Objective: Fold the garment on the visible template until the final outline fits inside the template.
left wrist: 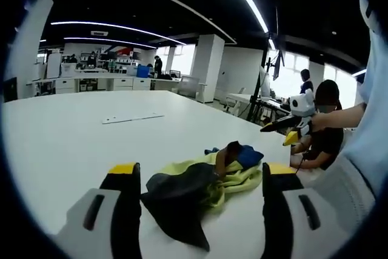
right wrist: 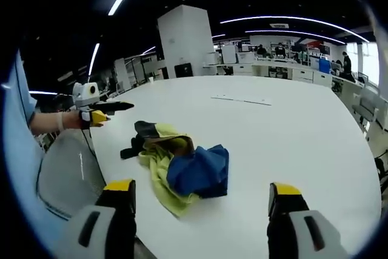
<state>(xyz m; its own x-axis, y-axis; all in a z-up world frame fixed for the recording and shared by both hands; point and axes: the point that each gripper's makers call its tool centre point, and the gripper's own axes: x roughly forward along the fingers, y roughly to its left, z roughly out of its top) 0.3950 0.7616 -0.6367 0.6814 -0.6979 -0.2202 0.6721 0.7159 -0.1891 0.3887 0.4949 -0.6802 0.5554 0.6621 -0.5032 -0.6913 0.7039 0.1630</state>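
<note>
Right now the garment (left wrist: 203, 189) lies crumpled in a heap on the white table (left wrist: 73, 144), sitting low and centre in the left gripper view, directly between and just beyond your left gripper (left wrist: 197, 210). Its jaws stand wide apart and hold nothing. In the right gripper view the same heap (right wrist: 182, 165) sits left of centre, ahead of your right gripper (right wrist: 203, 213), whose jaws are likewise spread wide and empty.

Your left gripper looks the nearer of the two: the dark panel of the cloth reaches down almost level with its yellow tips, while from the right side the blue fold lies a little further out. The bundle's long axis runs roughly from lower left to upper right in the left gripper view, dark end near you, blue end far.

A thin flat strip (left wrist: 132, 117) lies well beyond the heap toward the upper left; whether that is part of the template I cannot tell, and no template outline is plain under the cloth. You would probably need to spread the heap before folding.
</note>
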